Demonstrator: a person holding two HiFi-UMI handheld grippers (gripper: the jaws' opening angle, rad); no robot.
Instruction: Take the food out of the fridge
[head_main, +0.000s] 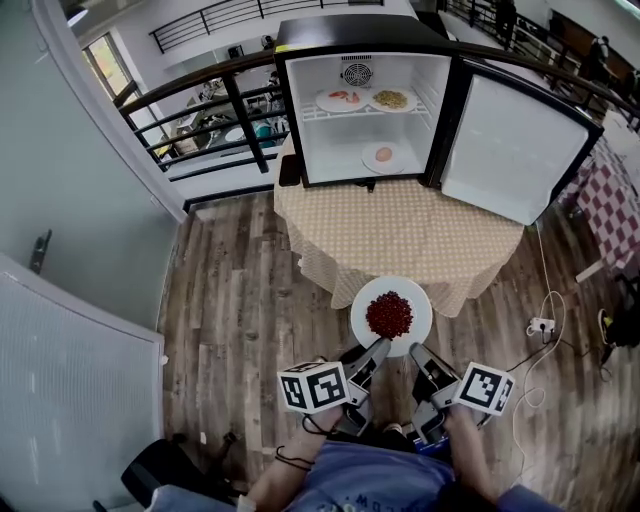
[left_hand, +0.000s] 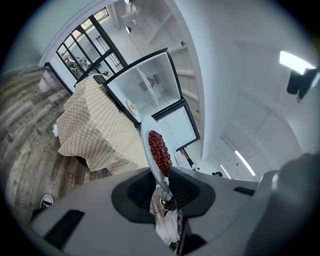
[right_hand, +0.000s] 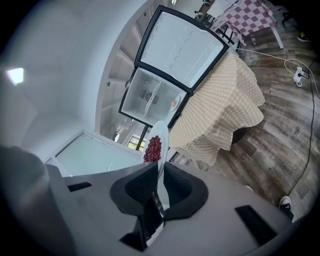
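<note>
A white plate (head_main: 412, 303) heaped with red berries (head_main: 389, 314) hangs over the wooden floor in front of the table. My left gripper (head_main: 381, 347) is shut on its near-left rim and my right gripper (head_main: 412, 352) is shut on its near-right rim. Seen edge-on, the plate (left_hand: 150, 145) runs between the left pads, with the berries (left_hand: 159, 152) on its right face. In the right gripper view the plate (right_hand: 162, 142) also stands edge-on in the jaws. The small fridge (head_main: 362, 112) stands open on the table with three plates of food (head_main: 383, 155) still inside.
The table (head_main: 400, 235) wears a beige checked cloth and the fridge door (head_main: 512, 148) swings out to the right. A black railing (head_main: 205, 110) runs behind on the left. A power strip and cables (head_main: 541, 327) lie on the floor at the right. A white panel (head_main: 70, 395) stands at my left.
</note>
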